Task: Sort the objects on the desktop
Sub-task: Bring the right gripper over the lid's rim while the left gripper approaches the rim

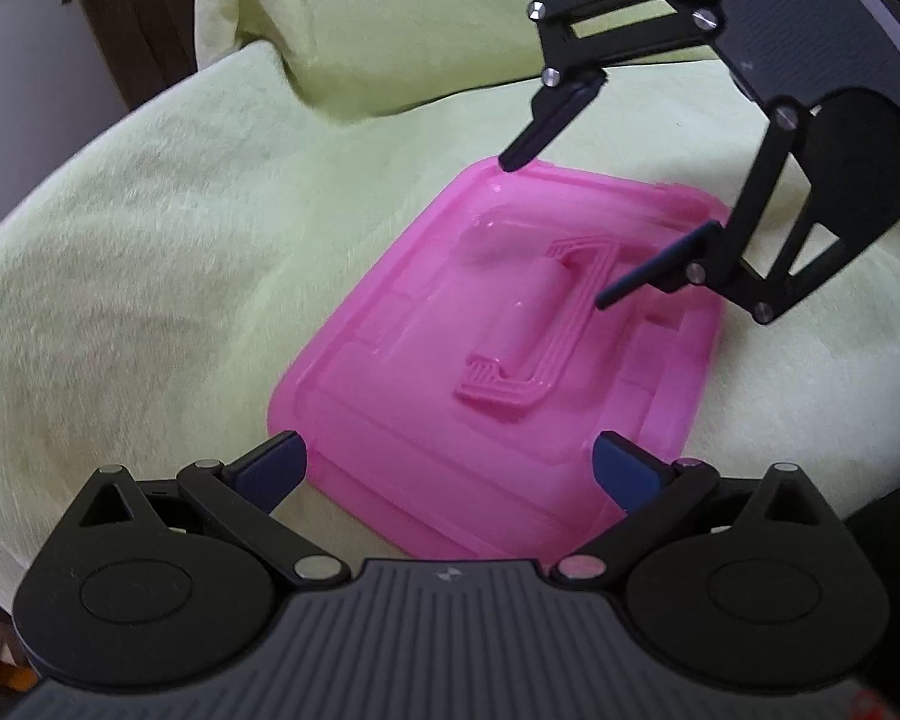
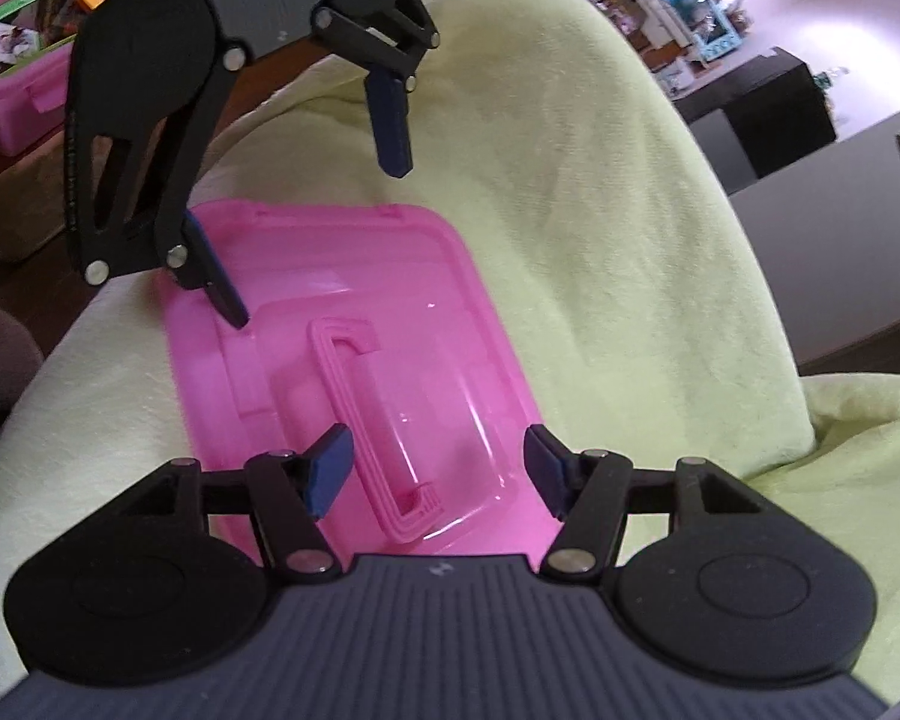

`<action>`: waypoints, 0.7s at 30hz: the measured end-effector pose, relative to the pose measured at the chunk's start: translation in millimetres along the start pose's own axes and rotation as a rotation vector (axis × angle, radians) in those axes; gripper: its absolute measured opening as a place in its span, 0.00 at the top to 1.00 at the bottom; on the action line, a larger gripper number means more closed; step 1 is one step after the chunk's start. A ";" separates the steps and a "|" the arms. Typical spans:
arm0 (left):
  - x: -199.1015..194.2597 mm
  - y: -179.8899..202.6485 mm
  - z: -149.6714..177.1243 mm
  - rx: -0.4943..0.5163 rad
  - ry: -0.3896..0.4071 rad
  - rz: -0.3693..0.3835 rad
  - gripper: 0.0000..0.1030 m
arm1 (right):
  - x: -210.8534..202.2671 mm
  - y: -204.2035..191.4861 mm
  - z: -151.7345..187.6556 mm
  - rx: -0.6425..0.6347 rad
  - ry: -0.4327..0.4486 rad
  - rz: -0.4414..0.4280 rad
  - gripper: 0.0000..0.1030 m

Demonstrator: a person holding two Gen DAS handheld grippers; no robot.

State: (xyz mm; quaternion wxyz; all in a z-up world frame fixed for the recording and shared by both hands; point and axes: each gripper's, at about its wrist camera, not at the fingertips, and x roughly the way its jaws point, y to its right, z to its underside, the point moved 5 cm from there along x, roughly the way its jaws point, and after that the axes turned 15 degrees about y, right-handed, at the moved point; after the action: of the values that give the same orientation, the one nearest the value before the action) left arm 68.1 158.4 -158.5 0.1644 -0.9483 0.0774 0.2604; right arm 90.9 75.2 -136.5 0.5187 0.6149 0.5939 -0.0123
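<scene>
Facing each other over the pink lid (image 1: 492, 354), the left gripper (image 1: 450, 462) and right gripper (image 2: 435, 462) both hover with jaws wide open, holding nothing. The lid lies flat on the yellow-green cloth (image 1: 150, 240), its long axis and moulded handle (image 2: 366, 420) running between the two grippers.

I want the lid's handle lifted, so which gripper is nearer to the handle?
Right. The right gripper is open with the handle between its fingers; the left gripper is open at the lid's short edge, farther from the handle.
</scene>
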 end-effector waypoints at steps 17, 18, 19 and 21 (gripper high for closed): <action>30.9 20.3 -18.4 0.316 0.009 0.014 0.07 | 1.5 12.7 13.4 0.112 -0.015 -0.049 0.47; 30.7 20.1 -18.7 0.320 0.013 0.005 0.07 | 1.5 9.8 13.9 0.113 -0.019 -0.056 0.47; 30.3 19.4 -18.5 0.320 0.015 -0.008 0.07 | 1.3 6.6 13.8 0.111 -0.023 -0.058 0.47; 29.1 18.7 -17.5 0.311 0.014 -0.011 0.08 | 4.0 3.9 14.2 0.119 -0.034 -0.067 0.47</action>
State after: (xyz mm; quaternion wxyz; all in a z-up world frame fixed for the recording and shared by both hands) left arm 96.8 133.0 -164.5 0.3103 -0.9135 0.1127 0.2378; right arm 103.5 69.7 -143.1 0.4906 0.6239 0.6036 -0.0752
